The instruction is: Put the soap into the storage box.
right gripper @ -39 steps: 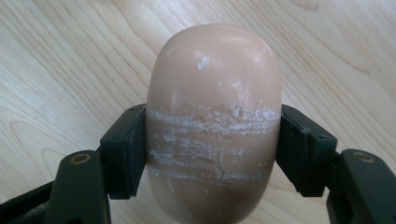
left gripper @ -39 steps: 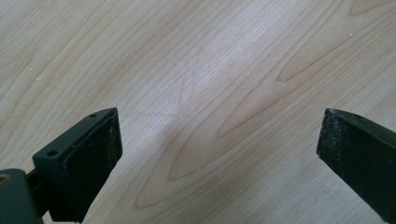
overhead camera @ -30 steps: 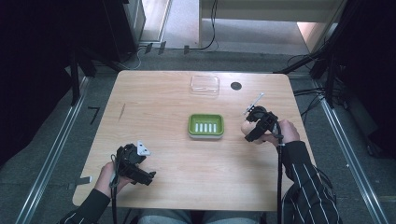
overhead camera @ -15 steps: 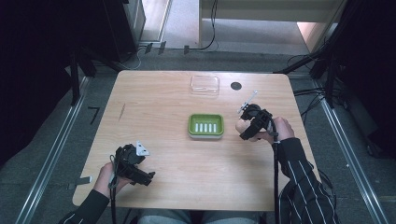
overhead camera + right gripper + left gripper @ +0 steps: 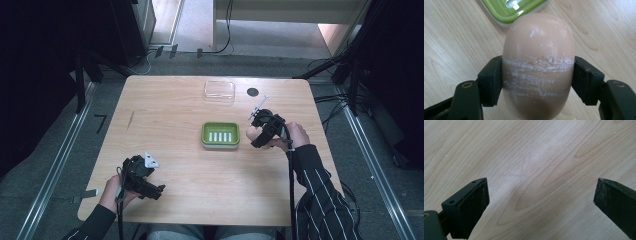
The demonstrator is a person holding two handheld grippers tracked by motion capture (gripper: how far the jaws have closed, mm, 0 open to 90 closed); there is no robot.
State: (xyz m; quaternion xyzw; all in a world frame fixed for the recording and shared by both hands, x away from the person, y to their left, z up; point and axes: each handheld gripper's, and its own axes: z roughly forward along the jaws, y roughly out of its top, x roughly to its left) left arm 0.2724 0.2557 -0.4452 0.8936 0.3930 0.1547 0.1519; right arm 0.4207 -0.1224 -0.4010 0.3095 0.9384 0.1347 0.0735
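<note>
A peach-coloured oval soap bar (image 5: 537,65) sits between the two black jaws of my right gripper (image 5: 256,134), which is shut on it; white scuff lines cross its middle. In the high view the soap (image 5: 251,133) hangs just right of the green soap dish (image 5: 220,135) at the table's centre. The dish's corner (image 5: 506,11) shows beyond the soap in the right gripper view. My left gripper (image 5: 152,192) rests near the front left of the table. Its jaws stand wide open over bare wood (image 5: 536,170), with nothing between them.
A clear plastic lid or tray (image 5: 219,90) lies at the far middle of the wooden table (image 5: 165,115), with a round black hole (image 5: 253,92) to its right. Cables trail from both grippers. Metal rails run along the floor on both sides.
My right gripper has carried the soap leftward, closer to the green dish. The left gripper has stayed where it was.
</note>
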